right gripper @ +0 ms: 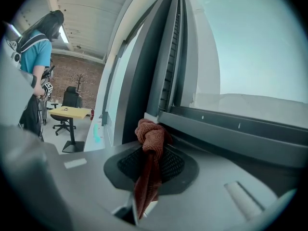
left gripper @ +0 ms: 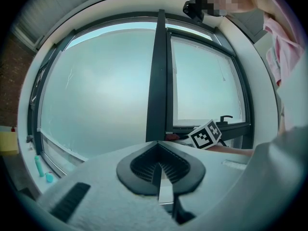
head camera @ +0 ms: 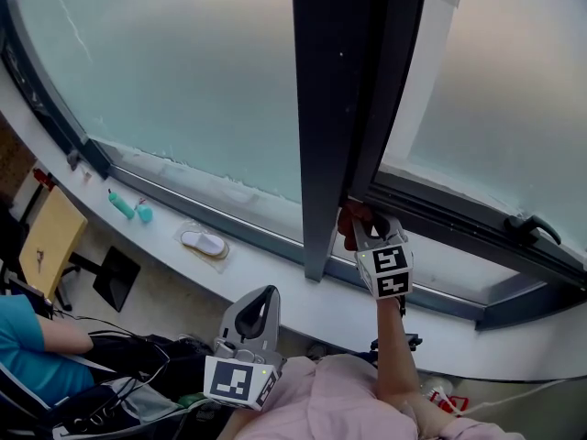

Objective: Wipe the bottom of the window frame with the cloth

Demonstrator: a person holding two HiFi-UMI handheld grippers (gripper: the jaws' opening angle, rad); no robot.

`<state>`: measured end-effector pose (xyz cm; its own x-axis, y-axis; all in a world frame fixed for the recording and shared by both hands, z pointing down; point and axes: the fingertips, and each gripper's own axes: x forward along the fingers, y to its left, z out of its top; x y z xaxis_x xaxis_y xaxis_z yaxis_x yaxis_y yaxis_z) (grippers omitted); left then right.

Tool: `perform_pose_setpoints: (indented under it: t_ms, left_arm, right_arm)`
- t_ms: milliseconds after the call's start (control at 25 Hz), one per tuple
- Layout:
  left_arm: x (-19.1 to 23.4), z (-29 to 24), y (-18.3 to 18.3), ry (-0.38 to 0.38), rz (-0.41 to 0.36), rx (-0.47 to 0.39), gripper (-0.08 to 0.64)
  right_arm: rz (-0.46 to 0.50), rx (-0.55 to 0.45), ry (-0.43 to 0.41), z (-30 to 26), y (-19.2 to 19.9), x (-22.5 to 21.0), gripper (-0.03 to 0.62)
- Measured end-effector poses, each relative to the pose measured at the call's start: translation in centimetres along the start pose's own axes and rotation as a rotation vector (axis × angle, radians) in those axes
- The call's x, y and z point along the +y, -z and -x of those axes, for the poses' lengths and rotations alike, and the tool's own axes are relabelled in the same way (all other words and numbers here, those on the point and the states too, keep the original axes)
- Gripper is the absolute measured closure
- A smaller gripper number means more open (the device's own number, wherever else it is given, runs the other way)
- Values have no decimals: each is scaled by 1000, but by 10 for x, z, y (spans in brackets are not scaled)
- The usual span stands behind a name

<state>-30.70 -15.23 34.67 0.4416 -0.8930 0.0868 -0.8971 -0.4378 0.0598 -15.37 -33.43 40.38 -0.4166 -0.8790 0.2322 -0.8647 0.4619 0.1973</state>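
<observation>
Now pinching the one cloth (right gripper: 150, 138) with the right gripper (head camera: 363, 224) at the frame's (head camera: 449, 216) bottom. Holding nothing in the left gripper (left gripper: 159, 167), jaws together.

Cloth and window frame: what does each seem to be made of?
Cloth: rust-red fabric, perhaps terry or microfibre, with a nubby weave and soft bunched folds. Window frame: dark grey, smooth matte, crisp straight profiles; probably painted metal, though plastic cannot be excluded.

ledge (head camera: 165, 246): teal bottle (head camera: 120, 204), white item (head camera: 204, 243) (in clear wrap) | yellow table (head camera: 50, 236) at left | person in blue shirt (head camera: 27, 342)
</observation>
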Motion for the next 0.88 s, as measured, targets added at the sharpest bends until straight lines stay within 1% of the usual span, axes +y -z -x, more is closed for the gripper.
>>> perform_pose_setpoints:
  t_ms: [120,280,720,880]
  left_arm:
    - [0,-2,0,3,0,3,565]
    - [-6,-9,0,28,-2,7,565]
    - [-33,-31,1,141,-2,17,565]
    - [-39,-37,0,171,-3,17,565]
  right_arm:
    - [-3,-2,-6,2,0,-2,535]
    - [-1,-3,-5,6,1,-4,535]
    - [-6,26,39,31,12,-24,535]
    - [-3,33,52,37,14,-29,535]
